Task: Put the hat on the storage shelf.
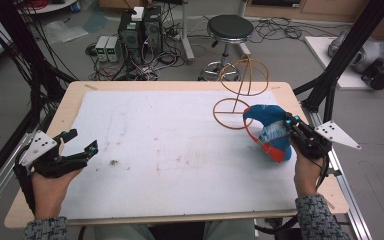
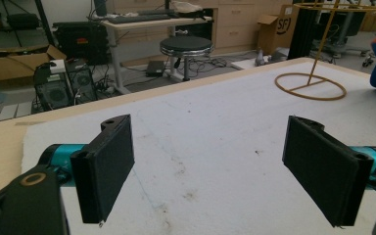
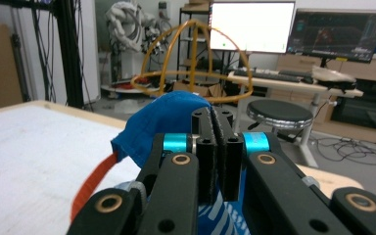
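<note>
The bench (image 1: 40, 200) is a pale wooden top almost fully covered by a white mat (image 1: 180, 150) that is faintly stained near its middle. Near the far right corner a wire stand (image 1: 240, 95) rises from a flat ring base lying on the mat, with a thin stem carrying a globe of hoops above it. In the left gripper view its ring base sits far off toward the right edge.

Just in front of the stand, near the right edge, is a blue cap (image 1: 270, 131) with an orange rim and white markings. It is held up off the mat by the right gripper (image 1: 291, 125), whose jaws are clenched on the cap's fabric; in the right gripper view the two pads meet with the blue cloth pinched between them and the orange rim curving down at the left.

At the near left corner the left gripper (image 1: 82, 142) sits low over the mat, jaws spread wide with nothing between them.
</note>
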### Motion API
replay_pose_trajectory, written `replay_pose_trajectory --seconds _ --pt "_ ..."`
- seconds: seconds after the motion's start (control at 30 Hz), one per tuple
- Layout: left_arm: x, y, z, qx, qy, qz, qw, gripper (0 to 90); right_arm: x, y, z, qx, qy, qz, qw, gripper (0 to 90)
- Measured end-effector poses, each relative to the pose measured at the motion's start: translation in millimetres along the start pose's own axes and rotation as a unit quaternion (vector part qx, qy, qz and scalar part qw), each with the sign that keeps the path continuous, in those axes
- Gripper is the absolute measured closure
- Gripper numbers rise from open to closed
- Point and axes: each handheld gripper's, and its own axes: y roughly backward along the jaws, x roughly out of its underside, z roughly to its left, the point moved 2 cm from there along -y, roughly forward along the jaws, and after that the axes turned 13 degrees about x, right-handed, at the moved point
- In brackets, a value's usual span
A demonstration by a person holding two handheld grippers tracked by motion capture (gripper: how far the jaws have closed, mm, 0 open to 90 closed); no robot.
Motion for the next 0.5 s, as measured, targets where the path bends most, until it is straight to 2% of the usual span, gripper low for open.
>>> replay_pose_trajectory --seconds 0.5 --pt "-1.7 2.1 0.6 0.001 0.001 -0.004 1.0 19.6 -30.9 -3.3 -18.4 0.023 -0.036 -0.029 0.9987 88.9"
